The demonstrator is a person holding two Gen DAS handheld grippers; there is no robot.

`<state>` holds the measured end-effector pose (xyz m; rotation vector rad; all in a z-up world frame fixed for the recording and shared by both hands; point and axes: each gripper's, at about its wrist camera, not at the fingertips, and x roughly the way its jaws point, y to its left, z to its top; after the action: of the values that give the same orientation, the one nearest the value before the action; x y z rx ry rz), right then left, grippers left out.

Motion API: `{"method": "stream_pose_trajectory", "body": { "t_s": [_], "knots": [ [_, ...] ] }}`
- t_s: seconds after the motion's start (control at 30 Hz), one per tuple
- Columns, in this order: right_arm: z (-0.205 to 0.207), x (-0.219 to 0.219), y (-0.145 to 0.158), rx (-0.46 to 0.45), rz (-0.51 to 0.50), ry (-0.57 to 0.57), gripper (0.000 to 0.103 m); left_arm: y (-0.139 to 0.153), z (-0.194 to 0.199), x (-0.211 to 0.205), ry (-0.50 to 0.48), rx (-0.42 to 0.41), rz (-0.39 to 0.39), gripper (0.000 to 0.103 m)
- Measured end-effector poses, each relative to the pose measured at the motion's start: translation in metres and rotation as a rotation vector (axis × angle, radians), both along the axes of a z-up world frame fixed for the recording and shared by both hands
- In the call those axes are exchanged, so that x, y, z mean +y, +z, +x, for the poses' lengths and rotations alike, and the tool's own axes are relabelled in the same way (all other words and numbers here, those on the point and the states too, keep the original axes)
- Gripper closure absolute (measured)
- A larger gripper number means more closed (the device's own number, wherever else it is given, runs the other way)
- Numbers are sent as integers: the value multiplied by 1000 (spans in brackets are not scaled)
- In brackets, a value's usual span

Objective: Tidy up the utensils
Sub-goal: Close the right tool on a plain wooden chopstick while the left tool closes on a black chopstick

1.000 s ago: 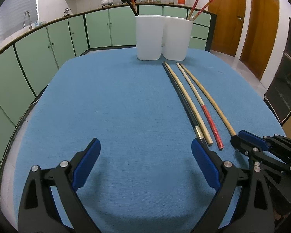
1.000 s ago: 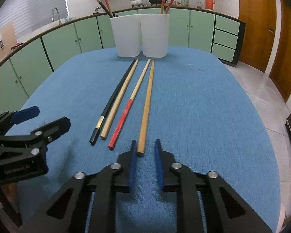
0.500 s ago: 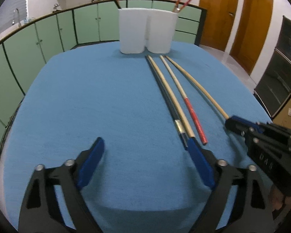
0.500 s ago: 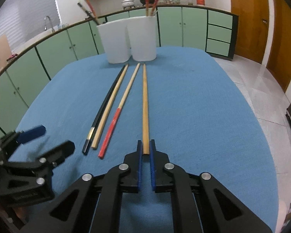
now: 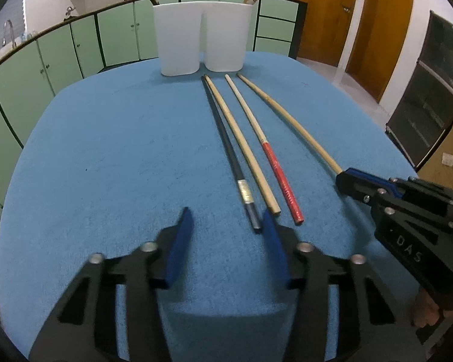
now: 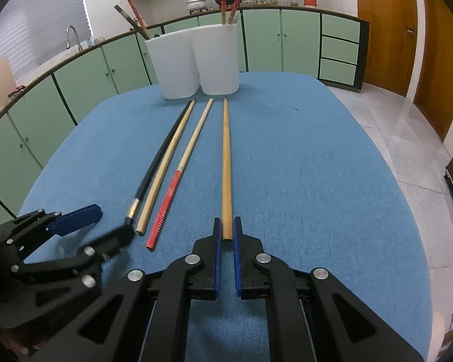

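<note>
Several long chopsticks lie side by side on the blue table. My right gripper (image 6: 227,229) is shut on the near end of the amber wooden chopstick (image 6: 226,163), the rightmost one; it also shows in the left wrist view (image 5: 290,120). My left gripper (image 5: 226,226) is open, its jaws around the near end of the black chopstick (image 5: 226,147), with the right finger touching the pale wooden chopstick (image 5: 241,147). A red-handled chopstick (image 5: 274,166) lies between these and the amber one. Two white holders (image 5: 202,45) stand at the table's far edge with chopsticks in them.
The blue table (image 5: 105,150) ends near the holders and drops to a tiled floor (image 6: 407,138) on the right. Green cabinets (image 6: 75,84) run behind. The right gripper body (image 5: 413,220) sits at the right of the left wrist view.
My right gripper closed on the amber chopstick's end. My left gripper moved right and forward to the black chopstick and its jaws narrowed.
</note>
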<state>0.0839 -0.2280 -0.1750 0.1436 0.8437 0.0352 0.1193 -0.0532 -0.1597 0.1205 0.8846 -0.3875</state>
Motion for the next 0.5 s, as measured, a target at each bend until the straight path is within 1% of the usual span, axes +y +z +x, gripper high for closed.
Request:
{"method": "stream_pose_trajectory", "body": {
  "t_s": [0.03, 0.1, 0.17, 0.27, 0.4, 0.5],
  "knots": [
    [1, -1, -1, 4, 1, -1, 96, 1, 2, 3, 5, 3, -7, 70],
    [1, -2, -3, 10, 7, -2, 96, 1, 4, 7, 14, 5, -12, 85],
    [2, -2, -3, 11, 10, -2, 96, 1, 7, 13, 35, 10, -22, 87],
    [2, -1, -3, 15, 8, -1, 96, 0, 10, 14, 45, 14, -29, 84],
    [3, -1, -3, 20, 11, -1, 96, -1, 7, 3, 20, 3, -10, 63],
    [5, -2, -4, 23, 14, 0, 95, -1, 9, 1, 19, 1, -3, 64]
  ]
}}
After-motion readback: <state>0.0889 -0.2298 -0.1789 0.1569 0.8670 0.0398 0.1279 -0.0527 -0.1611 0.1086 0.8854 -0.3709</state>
